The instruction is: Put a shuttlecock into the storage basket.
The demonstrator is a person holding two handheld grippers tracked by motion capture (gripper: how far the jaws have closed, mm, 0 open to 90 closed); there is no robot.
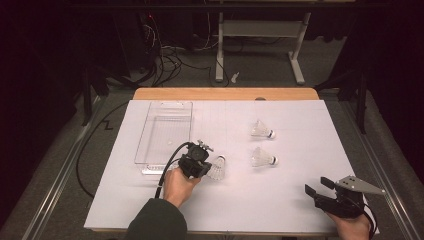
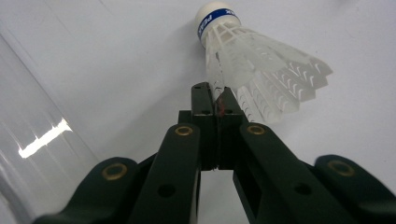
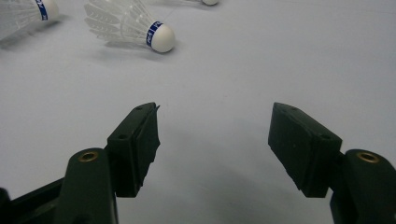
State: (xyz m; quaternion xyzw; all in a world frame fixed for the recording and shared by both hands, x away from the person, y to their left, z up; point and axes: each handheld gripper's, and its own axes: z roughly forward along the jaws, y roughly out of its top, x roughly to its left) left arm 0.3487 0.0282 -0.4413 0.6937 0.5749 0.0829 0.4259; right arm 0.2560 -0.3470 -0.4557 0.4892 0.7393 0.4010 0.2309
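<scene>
A white shuttlecock (image 1: 218, 168) with a blue band at its cork lies on the white table cover (image 1: 280, 200), just right of the clear box. My left gripper (image 1: 207, 167) is shut on it. In the left gripper view the jaws pinch the edge of that shuttlecock's (image 2: 252, 65) feather skirt, and the left gripper (image 2: 215, 95) points toward the cork. Two more shuttlecocks (image 1: 262, 130) (image 1: 263, 158) lie farther right. My right gripper (image 1: 318, 186) rests near the front right corner, open and holding nothing. From the right gripper (image 3: 214, 112), a shuttlecock (image 3: 135, 23) lies ahead on the cover.
A clear plastic box (image 1: 165, 131) stands at the left of the cover, its wall (image 2: 37, 140) close beside my left gripper. The cover's front edge runs just below both hands. Table legs and cables lie on the floor beyond the table.
</scene>
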